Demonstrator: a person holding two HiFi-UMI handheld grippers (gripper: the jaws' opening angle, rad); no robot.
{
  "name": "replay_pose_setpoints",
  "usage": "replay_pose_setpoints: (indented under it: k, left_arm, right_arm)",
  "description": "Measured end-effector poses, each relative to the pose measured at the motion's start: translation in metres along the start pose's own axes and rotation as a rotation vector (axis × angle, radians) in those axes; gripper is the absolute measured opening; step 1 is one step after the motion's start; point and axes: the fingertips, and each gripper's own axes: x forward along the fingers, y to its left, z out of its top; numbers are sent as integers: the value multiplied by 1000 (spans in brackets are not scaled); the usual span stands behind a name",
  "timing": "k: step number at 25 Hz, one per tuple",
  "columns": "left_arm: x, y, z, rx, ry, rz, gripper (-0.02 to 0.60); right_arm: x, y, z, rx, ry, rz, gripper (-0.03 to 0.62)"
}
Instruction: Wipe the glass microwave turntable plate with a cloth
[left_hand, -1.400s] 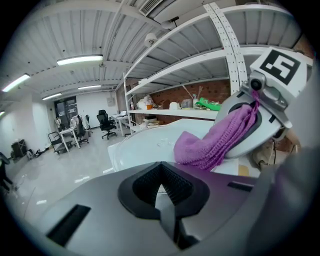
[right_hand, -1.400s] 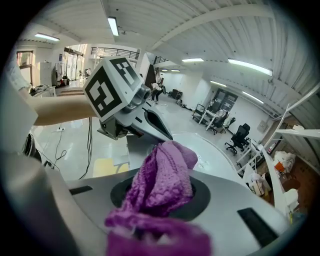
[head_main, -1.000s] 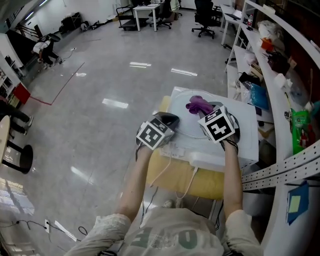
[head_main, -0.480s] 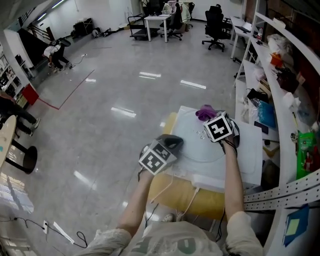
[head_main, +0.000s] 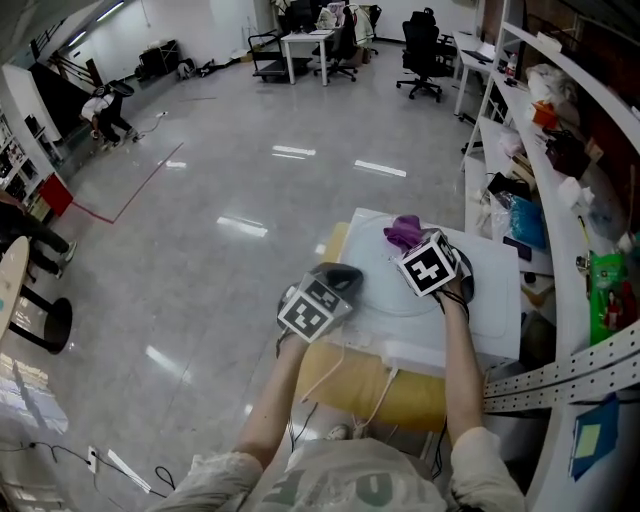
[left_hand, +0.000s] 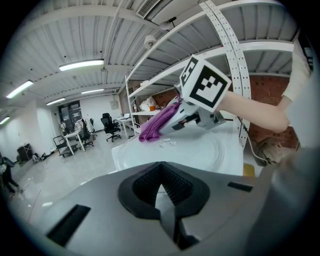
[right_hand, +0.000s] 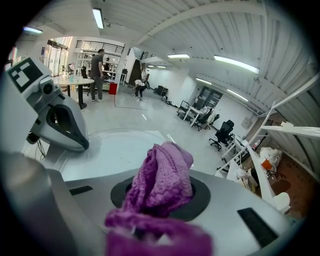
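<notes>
Pinching crumpled purple cloth (right_hand: 162, 180), right tongs (head_main: 412, 246) overhang clear plate (head_main: 385, 288); left tongs (left_hand: 161, 192) closed.

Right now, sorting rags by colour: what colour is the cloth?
Purple; the cloth shows best in the right gripper view.

1. Floor (head_main: 200, 300): grey, glossy, w/ ceiling-light reflections; red tape line (head_main: 130, 195) runs across it at left.
2. Far end of room: white table (head_main: 300, 40) and black office chairs (head_main: 418, 60).
3. Far left: crouched person (head_main: 105, 112); nearer, a black round stool (head_main: 45, 325).
4. Right side: white shelving (head_main: 560, 200), cluttered; on it a blue bag (head_main: 522, 222) and a green packet (head_main: 607, 285). Perforated metal strip (head_main: 570, 365) crosses in front.
5. White box top (head_main: 495, 315) sits on a yellow pad (head_main: 345, 375); white cables (head_main: 320, 372) hang over the pad.
6. Right gripper view: standing person (right_hand: 99, 67) beside a round table (right_hand: 75, 80); strip lights (right_hand: 235, 62) on the ceiling.
</notes>
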Motion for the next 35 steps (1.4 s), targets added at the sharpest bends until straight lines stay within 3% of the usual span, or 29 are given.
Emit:
replay_pose_setpoints:
  k: [13, 23, 29, 35]
  left_arm:
    - [2, 2, 1, 0, 6, 29, 2]
    - [1, 4, 1, -5, 13, 27, 2]
    - [4, 2, 3, 1, 11, 35, 2]
    - [4, 2, 2, 4, 6, 38, 2]
  right_arm:
    - [-84, 80, -36, -11, 5, -12, 49]
    - [-114, 121, -38, -39, 3, 7, 48]
    - [-116, 104, -37, -22, -17, -19, 49]
    - [-99, 32, -20, -1, -37, -110, 48]
